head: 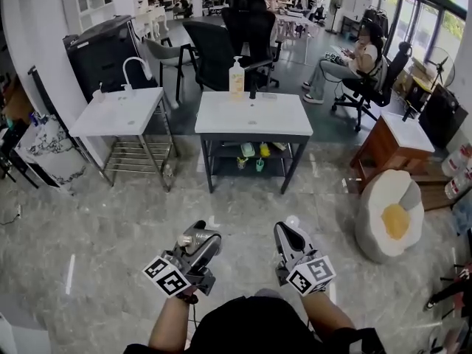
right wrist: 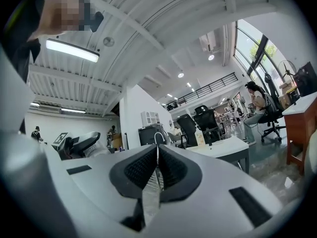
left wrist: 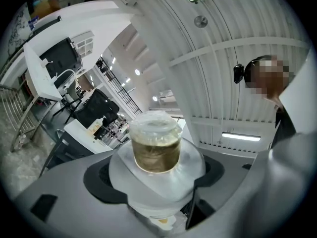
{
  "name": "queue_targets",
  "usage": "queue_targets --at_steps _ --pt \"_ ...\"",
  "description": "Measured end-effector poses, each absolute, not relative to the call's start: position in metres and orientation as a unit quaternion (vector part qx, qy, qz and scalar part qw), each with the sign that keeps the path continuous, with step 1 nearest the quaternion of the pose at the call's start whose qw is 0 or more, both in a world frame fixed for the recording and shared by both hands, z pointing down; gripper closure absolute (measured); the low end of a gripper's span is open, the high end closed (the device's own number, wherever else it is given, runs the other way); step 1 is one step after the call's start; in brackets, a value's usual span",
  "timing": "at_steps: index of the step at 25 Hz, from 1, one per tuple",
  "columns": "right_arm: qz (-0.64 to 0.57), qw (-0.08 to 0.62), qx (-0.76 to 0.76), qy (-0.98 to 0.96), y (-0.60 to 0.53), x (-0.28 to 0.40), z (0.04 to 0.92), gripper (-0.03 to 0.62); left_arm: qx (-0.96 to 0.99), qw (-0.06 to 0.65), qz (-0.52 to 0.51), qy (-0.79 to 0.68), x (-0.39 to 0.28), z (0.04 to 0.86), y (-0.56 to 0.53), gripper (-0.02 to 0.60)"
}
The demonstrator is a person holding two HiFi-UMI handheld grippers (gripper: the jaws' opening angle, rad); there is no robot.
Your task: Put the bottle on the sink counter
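Head view: grey marbled floor [head: 110,227] fills the lower half. Two white sink counters stand ahead. The centre counter [head: 253,116] has a dark frame and small items on its lower shelf. The left counter [head: 118,113] has metal legs and a curved faucet [head: 136,66] at its back edge. Black office chairs [head: 214,46] stand behind the centre counter, with a seated person [head: 354,61] further right. A wooden cabinet [head: 391,150] is at right, and an egg-shaped seat [head: 391,212] sits on the floor just in front of it. Low in frame, the left gripper [head: 199,240] points ahead toward the counters, marker cube at the wrist end, well short of the furniture. Left gripper view: jaws stand wide and clamp the bottle [left wrist: 155,145] on its white body from both sides. The clear cap end points away from the camera and brownish liquid shows below the cap. So the bottle is in the left gripper, in the air over the floor, apart from either counter. Beside it, the right gripper [head: 287,234] has the same heading. Right gripper view: pads [right wrist: 141,170] are together with nothing between them, and the centre counter is visible past the tips. A pump dispenser [head: 236,78] stands upright at the back edge of the centre counter.
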State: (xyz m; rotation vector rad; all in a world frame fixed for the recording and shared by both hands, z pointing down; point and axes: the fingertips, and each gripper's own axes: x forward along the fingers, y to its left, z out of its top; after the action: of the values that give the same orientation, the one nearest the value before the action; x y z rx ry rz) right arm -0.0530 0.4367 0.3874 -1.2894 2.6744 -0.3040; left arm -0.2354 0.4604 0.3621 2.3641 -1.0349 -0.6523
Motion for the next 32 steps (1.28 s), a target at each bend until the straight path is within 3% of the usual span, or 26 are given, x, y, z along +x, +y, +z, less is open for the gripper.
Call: queue_targets --at_steps 19,32 --pt "-0.106 0.086 -0.356 0.924 0.263 -0.052 0.383 0.562 0.834 0.232 -0.269 -0.422 -0.234 0.351 0.324 0.232" --pt "-0.111 0.100 -0.415 0.897 0.173 0.057 0.394 0.562 0.849 0.254 -0.274 -0.372 -0.140 0.354 0.214 0.232"
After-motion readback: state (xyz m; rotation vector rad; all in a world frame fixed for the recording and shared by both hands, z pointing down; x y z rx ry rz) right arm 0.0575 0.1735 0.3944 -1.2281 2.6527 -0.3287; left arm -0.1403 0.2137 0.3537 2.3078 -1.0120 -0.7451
